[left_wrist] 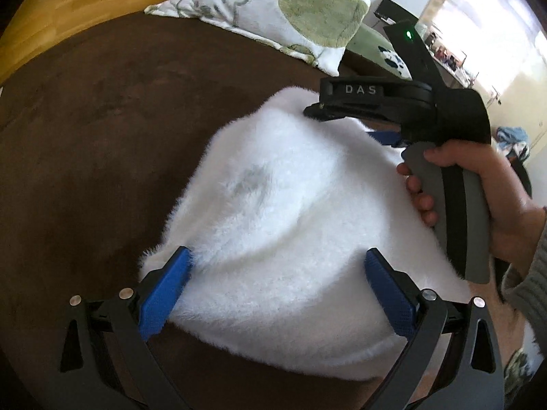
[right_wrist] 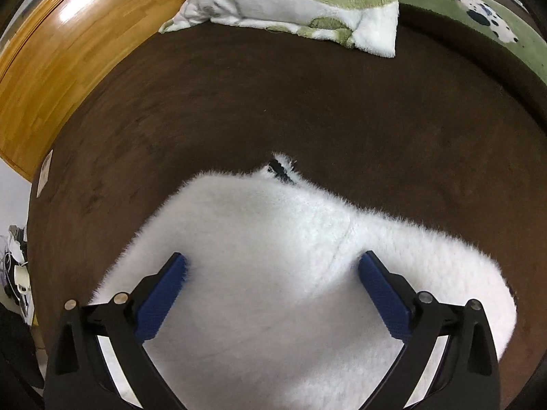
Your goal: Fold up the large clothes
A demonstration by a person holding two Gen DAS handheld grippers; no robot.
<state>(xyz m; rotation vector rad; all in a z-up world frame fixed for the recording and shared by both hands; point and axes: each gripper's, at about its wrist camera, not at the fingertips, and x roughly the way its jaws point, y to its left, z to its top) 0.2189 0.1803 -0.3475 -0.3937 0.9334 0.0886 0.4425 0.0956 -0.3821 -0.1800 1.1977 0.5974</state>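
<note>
A white fluffy garment [left_wrist: 273, 188] lies bunched on a dark brown bed cover [left_wrist: 102, 119]. My left gripper [left_wrist: 277, 251] hangs over its near part, jaws spread wide, blue pads [left_wrist: 164, 294] at the fur on either side without pinching it. A hand [left_wrist: 506, 205] holds my right gripper [left_wrist: 345, 123] at the garment's far right edge. In the right wrist view the garment [right_wrist: 259, 232] fills the lower half, with a small black tag [right_wrist: 280, 171] at its far edge. My right gripper [right_wrist: 272, 255] stands open above the fur, nothing clamped between its pads.
A white and green pillow [left_wrist: 273, 10] [right_wrist: 290, 0] lies at the far side of the brown cover [right_wrist: 307, 102]. A wooden board [right_wrist: 68, 51] borders the bed on the left. A green spotted blanket [right_wrist: 478, 17] lies at the far right.
</note>
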